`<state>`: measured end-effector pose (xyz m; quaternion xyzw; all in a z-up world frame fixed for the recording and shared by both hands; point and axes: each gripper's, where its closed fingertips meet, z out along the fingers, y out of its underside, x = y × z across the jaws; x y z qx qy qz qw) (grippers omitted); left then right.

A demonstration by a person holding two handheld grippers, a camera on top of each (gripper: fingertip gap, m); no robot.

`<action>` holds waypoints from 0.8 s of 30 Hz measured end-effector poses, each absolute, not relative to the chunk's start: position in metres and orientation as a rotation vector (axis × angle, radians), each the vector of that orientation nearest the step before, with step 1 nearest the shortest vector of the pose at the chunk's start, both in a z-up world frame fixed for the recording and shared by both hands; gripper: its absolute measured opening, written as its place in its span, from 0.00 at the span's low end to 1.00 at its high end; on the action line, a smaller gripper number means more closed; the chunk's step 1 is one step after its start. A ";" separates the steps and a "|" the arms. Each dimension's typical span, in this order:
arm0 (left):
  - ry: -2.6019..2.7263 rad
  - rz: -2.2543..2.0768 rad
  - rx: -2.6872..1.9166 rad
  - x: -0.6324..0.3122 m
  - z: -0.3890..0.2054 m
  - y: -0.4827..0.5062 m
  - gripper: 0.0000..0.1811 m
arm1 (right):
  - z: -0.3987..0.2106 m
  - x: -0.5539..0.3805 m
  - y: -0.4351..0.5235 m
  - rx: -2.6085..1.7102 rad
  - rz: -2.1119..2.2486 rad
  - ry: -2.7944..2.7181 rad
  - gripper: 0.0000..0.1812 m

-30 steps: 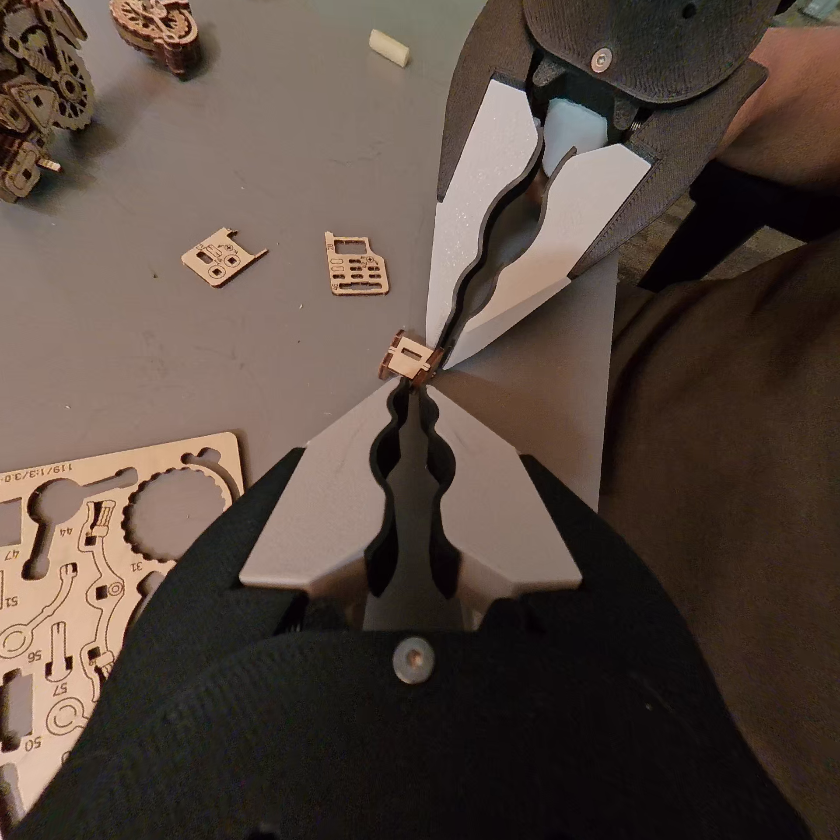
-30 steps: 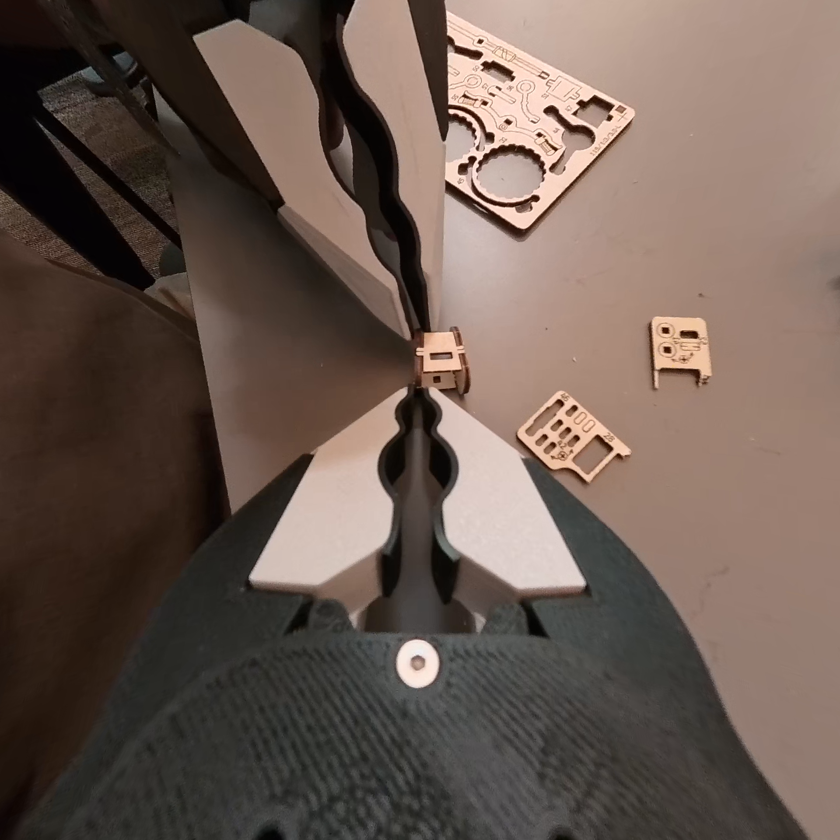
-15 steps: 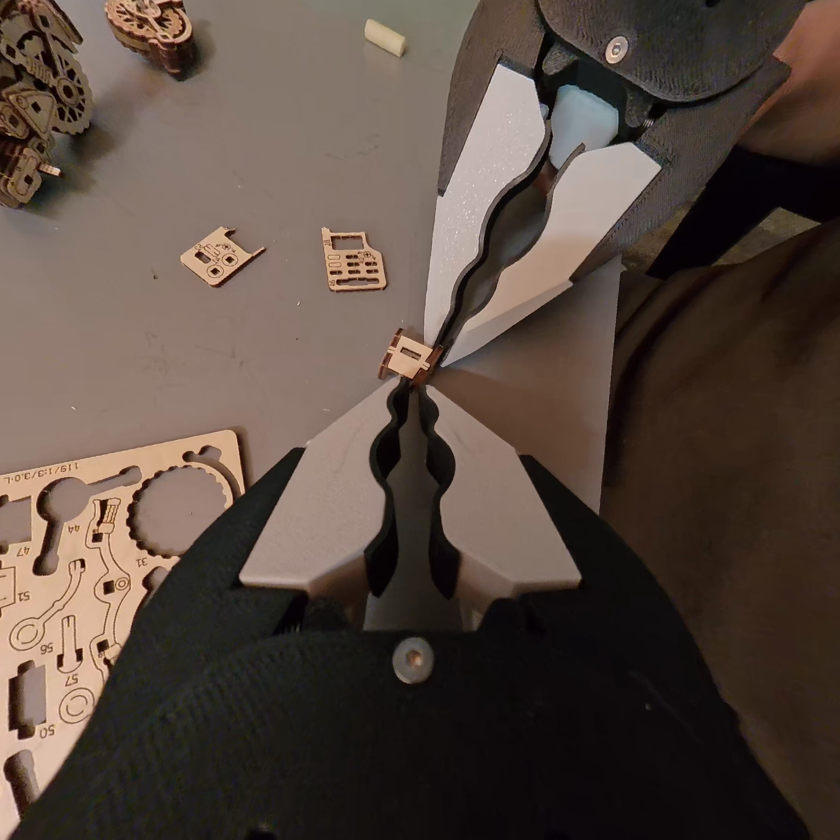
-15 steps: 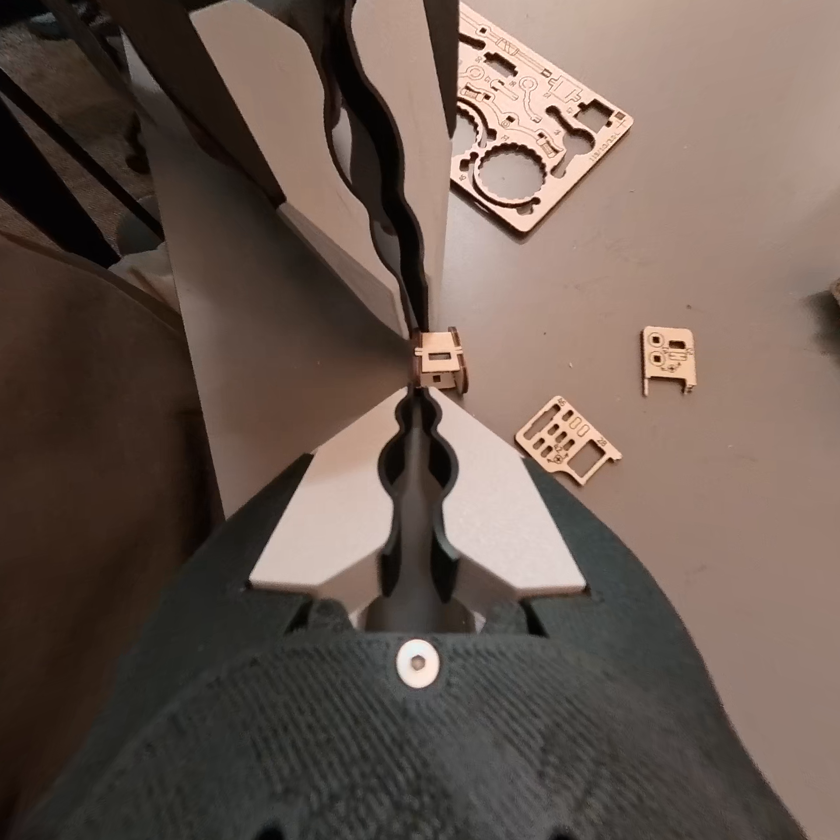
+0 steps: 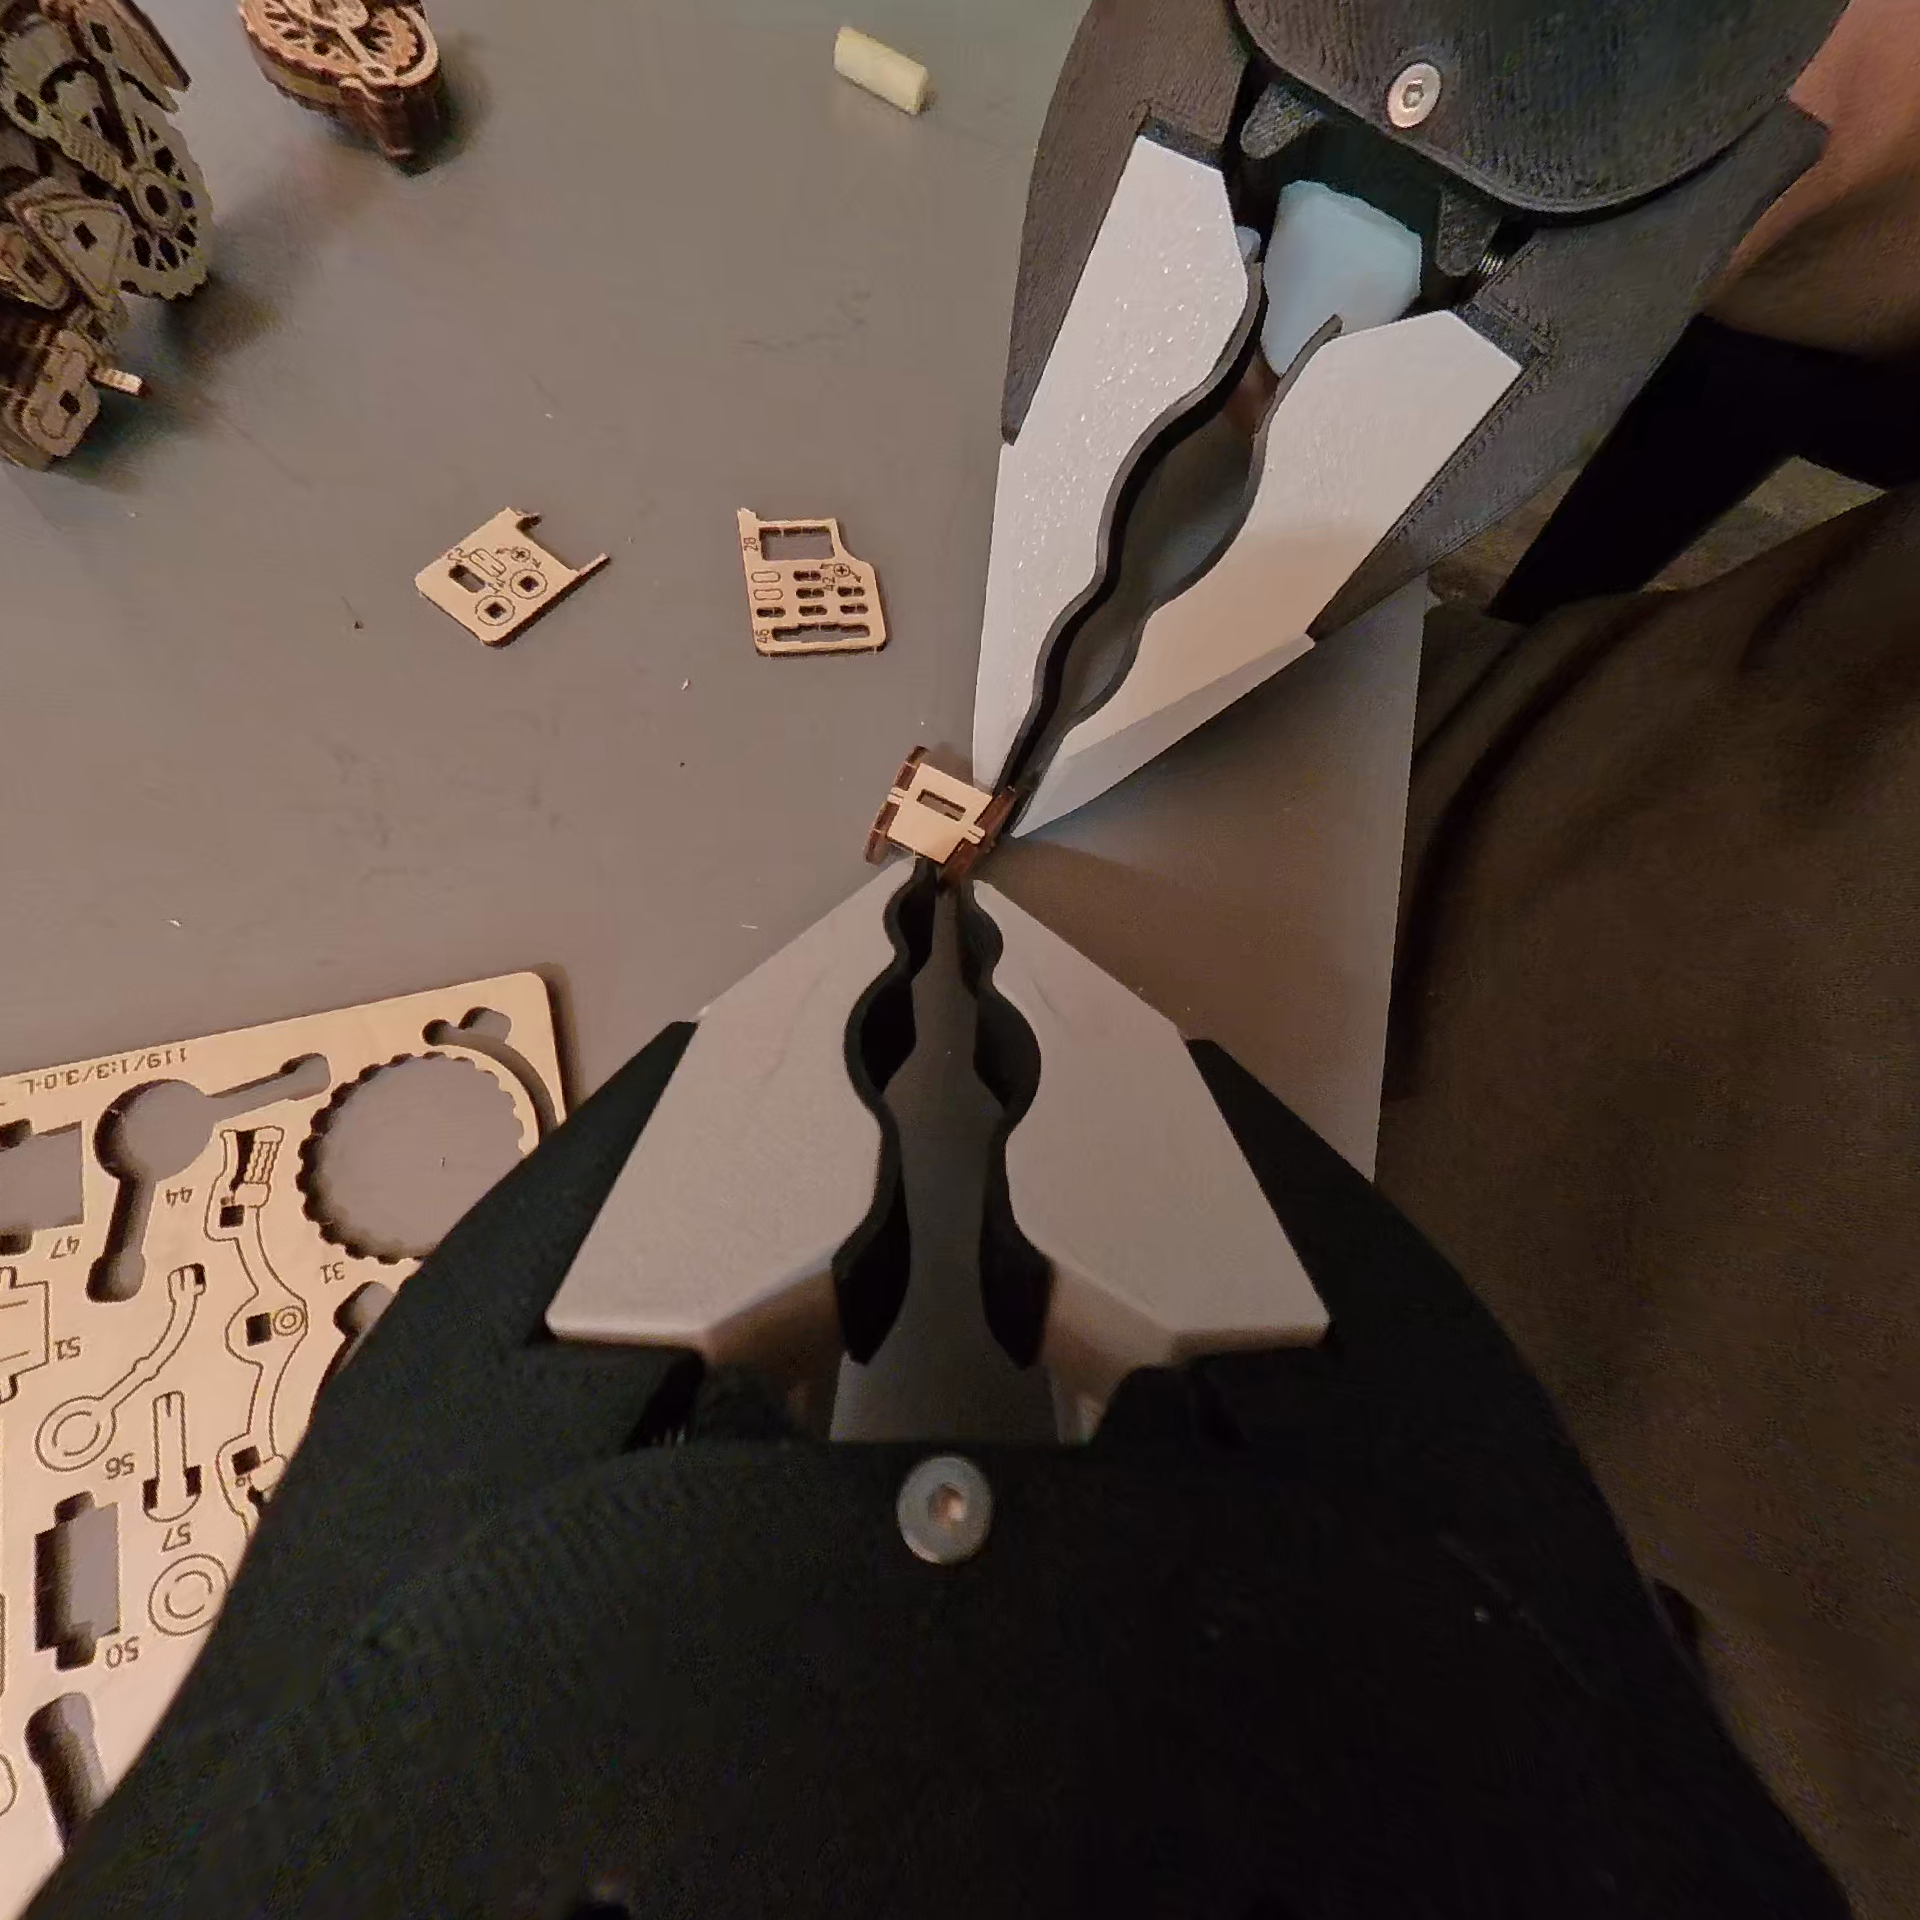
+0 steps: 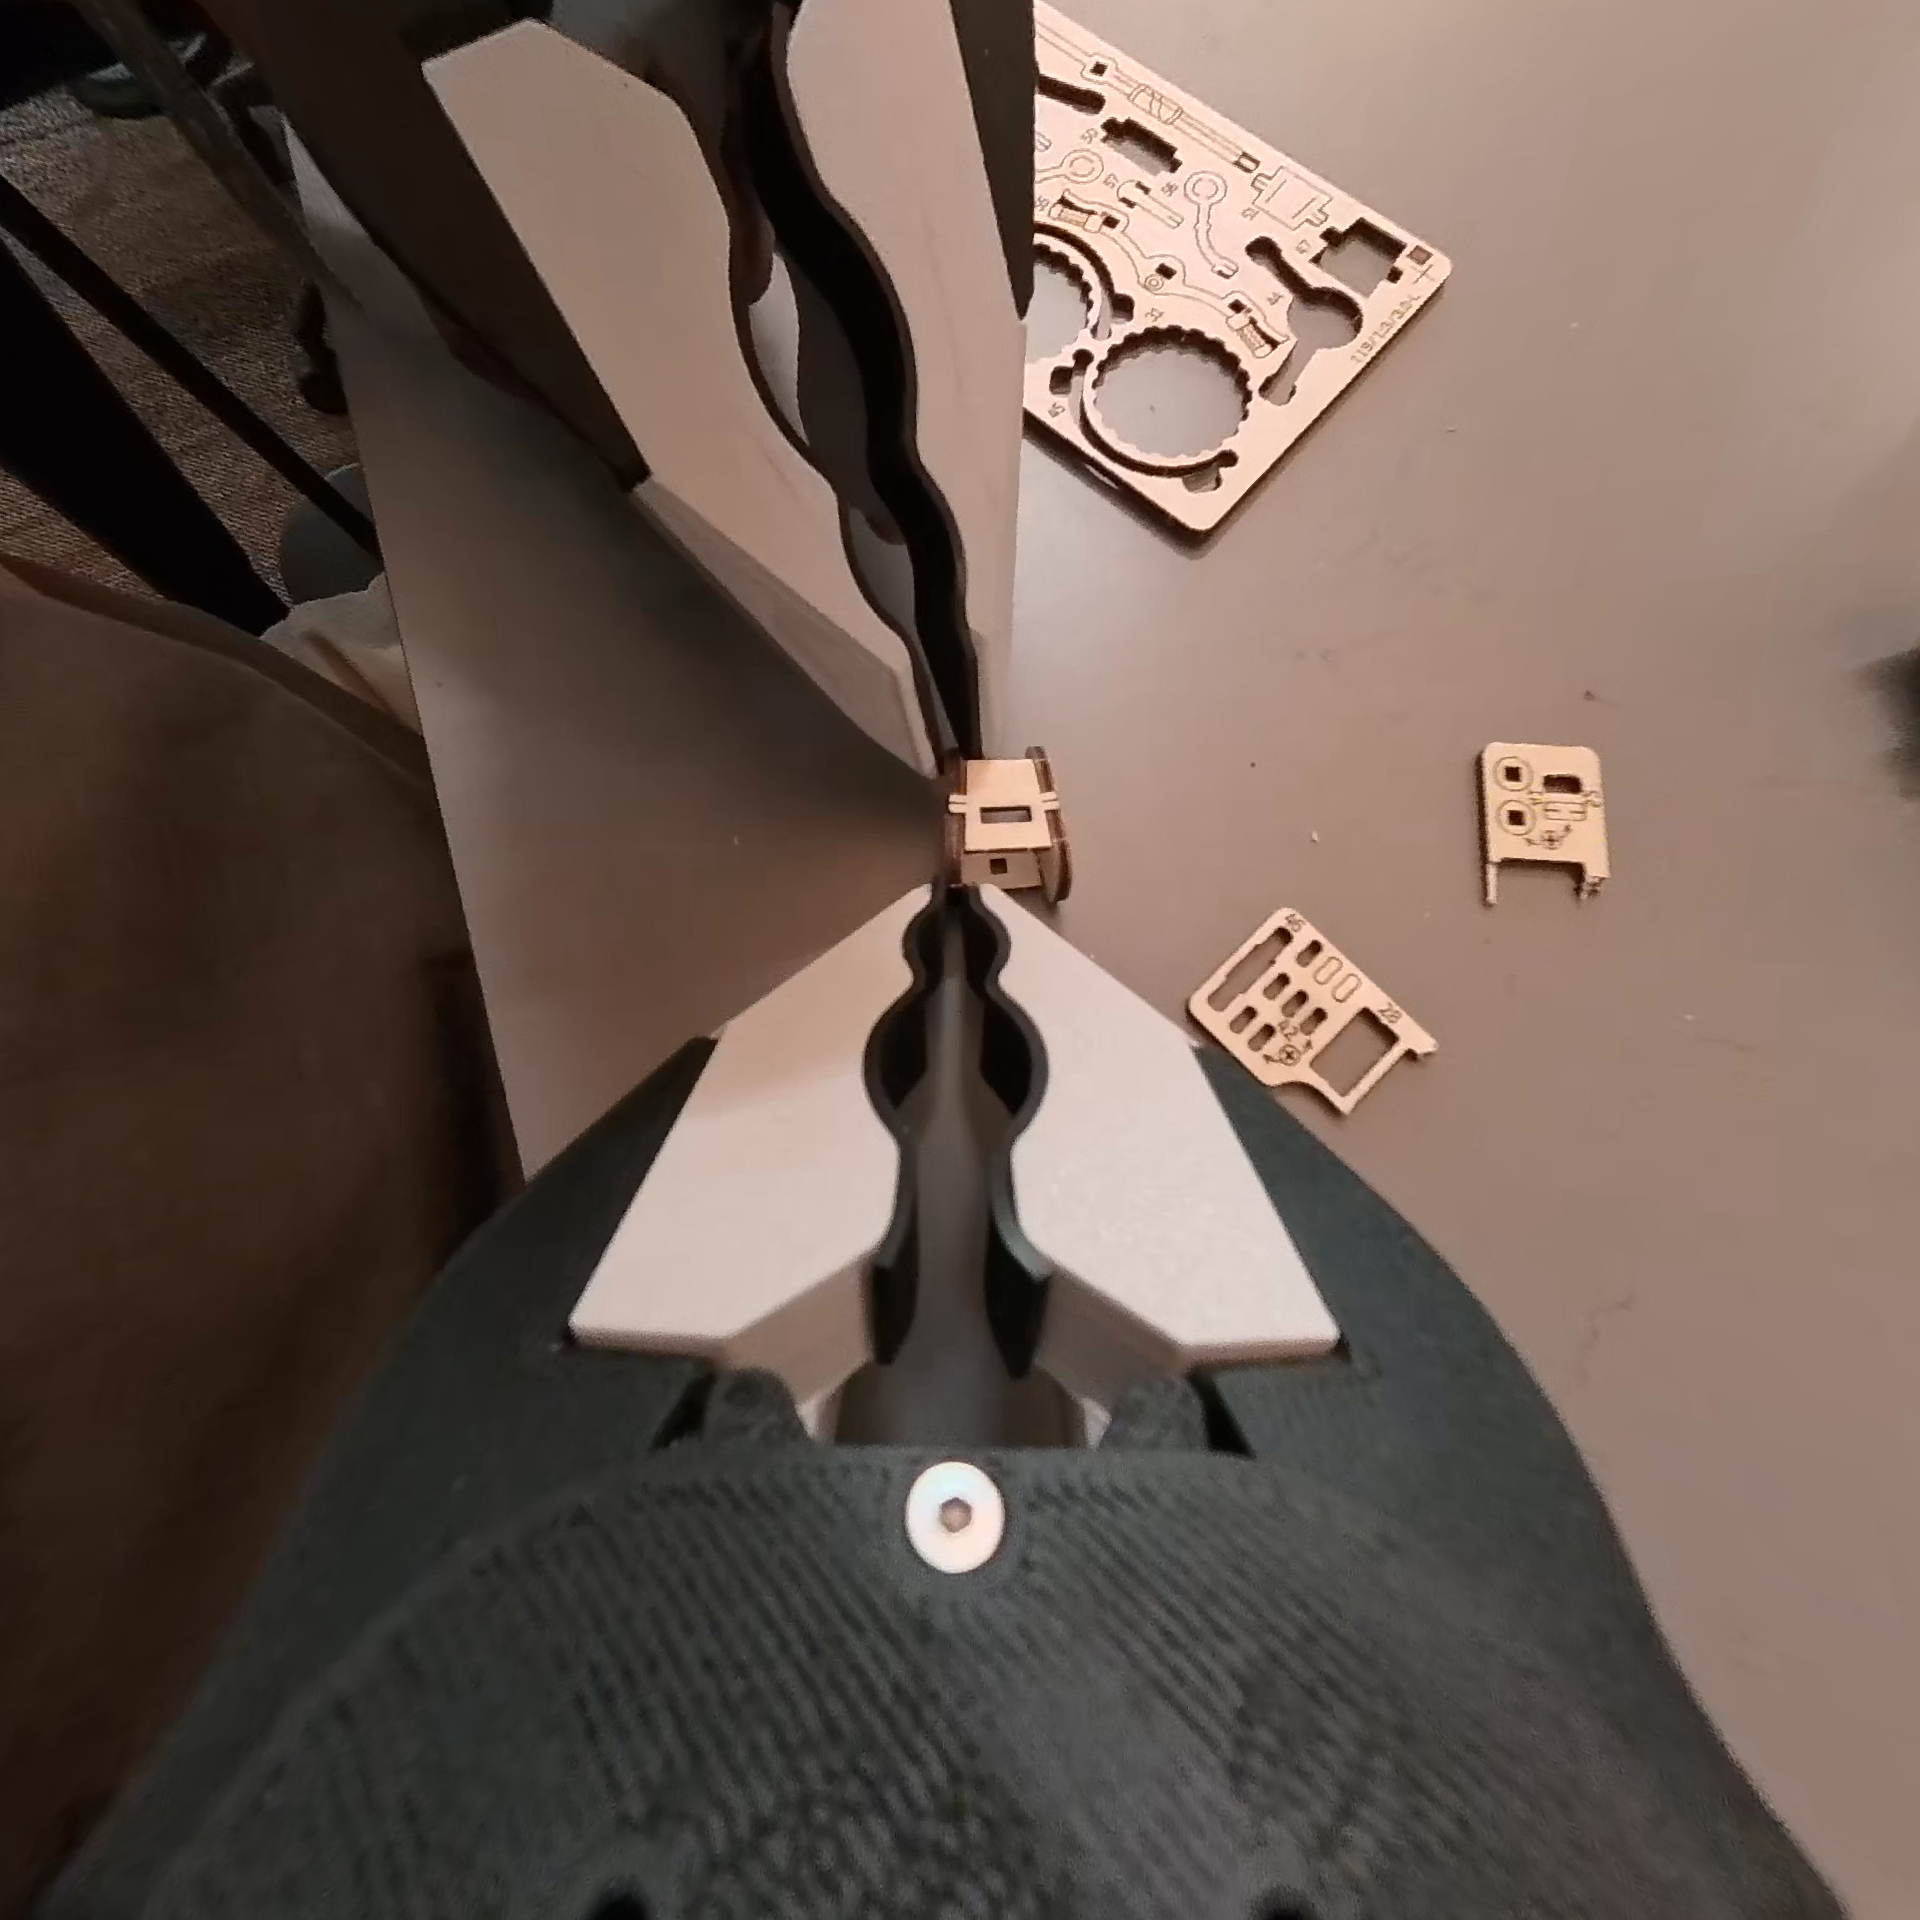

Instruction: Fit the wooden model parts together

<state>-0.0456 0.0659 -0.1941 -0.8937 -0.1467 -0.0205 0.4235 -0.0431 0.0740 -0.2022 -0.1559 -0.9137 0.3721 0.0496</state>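
A small boxy wooden sub-assembly hangs above the grey table near its corner edge, pinched from two sides. My left gripper is shut on its near edge. My right gripper comes in from the upper right and is shut on its far side. In the right wrist view the same piece sits between my right gripper below it and the left gripper above it. Two flat loose wooden parts lie on the table: a slotted one and a tabbed one.
A punched-out plywood parts sheet lies on the table. Assembled gear models stand at the far left, with a small pale cylinder beyond. A person's brown clothing and the table edge are to the right. The tips of both grippers are at nearly the same place. My right gripper's tips are some 20 cm from the small pale cylinder.
Both grippers keep their hold on the small wooden piece. The views have shifted only slightly; the loose parts on the table have not moved.
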 end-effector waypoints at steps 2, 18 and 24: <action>-0.368 -0.056 -2.234 -0.046 -0.194 0.066 0.01 | -0.202 -0.043 0.074 -0.477 1.134 -2.781 0.01; -0.383 -0.086 -2.234 -0.044 -0.196 0.066 0.01 | -0.198 -0.047 0.083 -0.485 1.160 -2.755 0.11; -0.385 -0.095 -2.233 -0.044 -0.196 0.067 0.01 | -0.197 -0.052 0.081 -0.499 1.206 -2.718 0.23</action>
